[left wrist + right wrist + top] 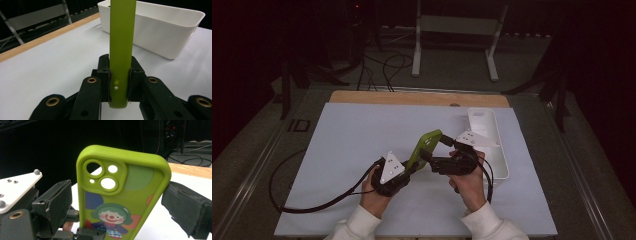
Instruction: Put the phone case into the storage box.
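I have the green phone case [424, 146] lifted off the table [362, 135], just right of the centre of the high view, stretched between my two tools. My left tool [411, 162] pinches the lower end of it: in the left gripper view the case [122, 50] rises as a narrow green edge from the bottom middle of the frame, and both black pads [106, 75] press flat against its sides, so that tool is clamped on the case.

My right tool [439, 145] comes in from the right of the case in the high view. In the right gripper view the case [120, 195] stands upright in the middle of the frame, camera cut-outs at upper left and a clown picture below. That tool is spread: the right pad [185, 205] touches the case's edge, the left pad [58, 200] stands just clear.

The white bin [492, 145] sits on the table at the right, just beyond my right tool.
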A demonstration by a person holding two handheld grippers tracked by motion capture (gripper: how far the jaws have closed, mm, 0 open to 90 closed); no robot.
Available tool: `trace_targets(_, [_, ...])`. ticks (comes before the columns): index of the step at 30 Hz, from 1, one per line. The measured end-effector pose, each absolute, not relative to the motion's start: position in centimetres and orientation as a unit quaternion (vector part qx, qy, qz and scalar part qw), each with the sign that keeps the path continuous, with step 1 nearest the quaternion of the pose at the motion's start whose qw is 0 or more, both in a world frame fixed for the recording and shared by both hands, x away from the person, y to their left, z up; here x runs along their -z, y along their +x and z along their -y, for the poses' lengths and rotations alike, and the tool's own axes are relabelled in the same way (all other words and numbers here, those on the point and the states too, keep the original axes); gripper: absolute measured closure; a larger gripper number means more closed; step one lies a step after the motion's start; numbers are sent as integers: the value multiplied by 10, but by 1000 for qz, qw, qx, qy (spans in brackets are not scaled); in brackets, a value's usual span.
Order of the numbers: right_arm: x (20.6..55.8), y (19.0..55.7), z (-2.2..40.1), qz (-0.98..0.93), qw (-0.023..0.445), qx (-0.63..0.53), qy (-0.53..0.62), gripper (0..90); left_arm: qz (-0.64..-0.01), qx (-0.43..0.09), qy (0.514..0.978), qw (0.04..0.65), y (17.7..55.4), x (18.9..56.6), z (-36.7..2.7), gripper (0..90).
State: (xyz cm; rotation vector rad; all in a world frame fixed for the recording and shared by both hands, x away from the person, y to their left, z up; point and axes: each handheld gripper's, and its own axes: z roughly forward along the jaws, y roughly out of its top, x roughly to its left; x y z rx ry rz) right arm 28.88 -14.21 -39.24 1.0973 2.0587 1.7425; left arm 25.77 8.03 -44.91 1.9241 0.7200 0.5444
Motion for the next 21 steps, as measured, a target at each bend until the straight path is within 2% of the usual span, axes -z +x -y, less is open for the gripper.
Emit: trace_targets(21, [396, 291, 130, -699, 115, -589, 389, 152, -283, -205, 804, 482, 249, 460, -70, 771])
